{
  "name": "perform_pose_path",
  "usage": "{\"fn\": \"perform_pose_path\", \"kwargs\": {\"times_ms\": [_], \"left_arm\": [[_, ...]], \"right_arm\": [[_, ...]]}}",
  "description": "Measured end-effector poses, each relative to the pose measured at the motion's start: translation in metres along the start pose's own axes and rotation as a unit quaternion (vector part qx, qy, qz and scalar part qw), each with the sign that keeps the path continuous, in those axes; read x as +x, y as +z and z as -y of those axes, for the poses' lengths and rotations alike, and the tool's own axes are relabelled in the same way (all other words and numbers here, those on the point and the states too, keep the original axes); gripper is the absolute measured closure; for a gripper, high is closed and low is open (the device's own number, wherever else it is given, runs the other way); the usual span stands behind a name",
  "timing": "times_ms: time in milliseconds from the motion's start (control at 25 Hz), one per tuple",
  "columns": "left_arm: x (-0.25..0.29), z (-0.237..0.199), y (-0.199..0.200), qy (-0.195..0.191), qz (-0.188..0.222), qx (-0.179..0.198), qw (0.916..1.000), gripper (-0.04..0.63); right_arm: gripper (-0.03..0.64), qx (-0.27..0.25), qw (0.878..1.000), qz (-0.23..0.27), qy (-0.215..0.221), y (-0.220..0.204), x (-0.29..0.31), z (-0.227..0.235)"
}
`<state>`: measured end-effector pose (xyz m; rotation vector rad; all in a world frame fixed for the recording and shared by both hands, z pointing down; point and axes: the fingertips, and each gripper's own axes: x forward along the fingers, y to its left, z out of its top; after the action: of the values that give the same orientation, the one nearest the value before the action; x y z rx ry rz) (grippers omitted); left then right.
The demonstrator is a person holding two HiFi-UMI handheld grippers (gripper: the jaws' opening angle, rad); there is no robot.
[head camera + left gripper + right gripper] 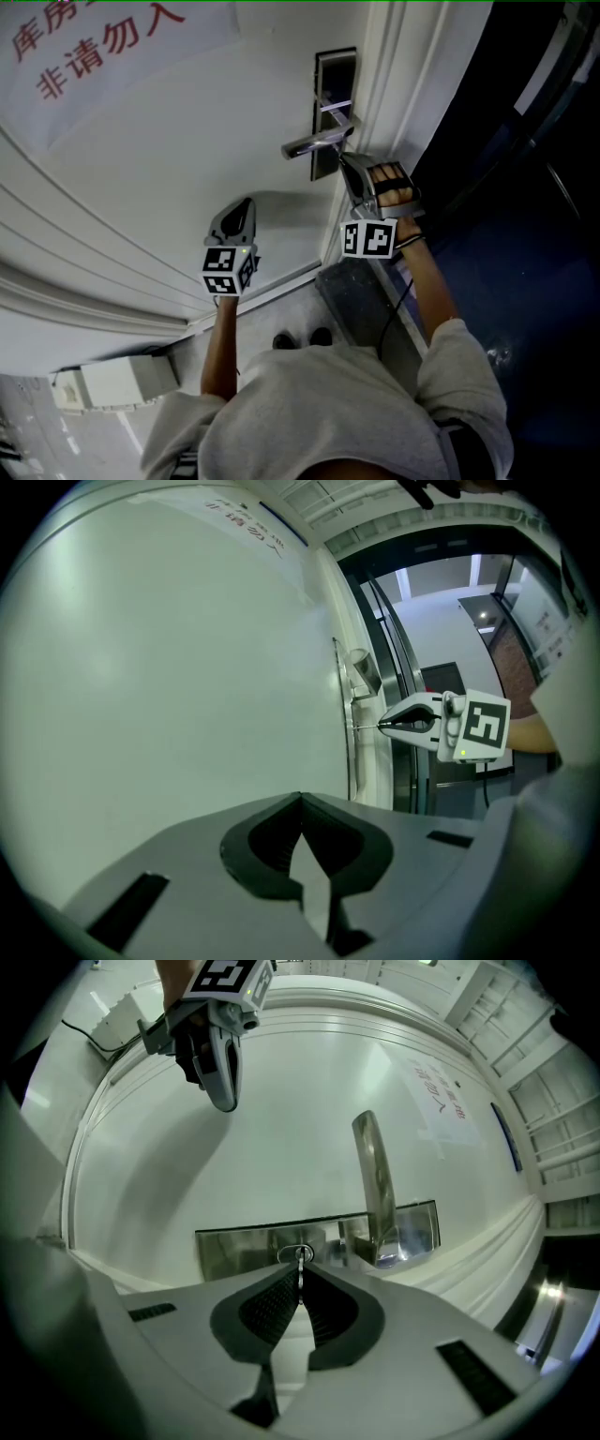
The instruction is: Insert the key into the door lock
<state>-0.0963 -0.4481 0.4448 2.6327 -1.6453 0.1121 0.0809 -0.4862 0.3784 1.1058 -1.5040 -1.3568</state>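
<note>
The right gripper (300, 1277) is clamped on the key (300, 1265), whose tip meets the keyhole (296, 1253) in the lock plate (234, 1249) — insertion looks under way. The next move calls for a straight, level push. The left gripper (302, 803) hangs closed and empty near the door (169, 667).

Dim greenish indoor light, pale door (141, 187) evenly lit, soft shadow beside left gripper (246, 204), glare on lock plate (417, 1227), fisheye bending and black corners in gripper views

The white door (141, 187) fills the frame's upper left, bearing a metal lock plate (335, 80), a lever handle (314, 143) and a red-lettered sign (112, 56) at top left.
</note>
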Motion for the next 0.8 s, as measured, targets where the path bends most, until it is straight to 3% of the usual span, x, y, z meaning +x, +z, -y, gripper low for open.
{"fn": "perform_pose_path", "kwargs": {"times_ms": [440, 800], "left_arm": [[0.004, 0.009, 0.000, -0.013, 0.000, -0.001, 0.9999, 0.578], [-0.001, -0.002, -0.001, -0.004, -0.001, -0.002, 1.0000, 0.578]], "right_arm": [[0.586, -0.027, 0.999, -0.027, 0.018, 0.005, 0.011, 0.002], [0.588, -0.027, 0.999, -0.028, -0.004, 0.007, 0.029, -0.001]]}}
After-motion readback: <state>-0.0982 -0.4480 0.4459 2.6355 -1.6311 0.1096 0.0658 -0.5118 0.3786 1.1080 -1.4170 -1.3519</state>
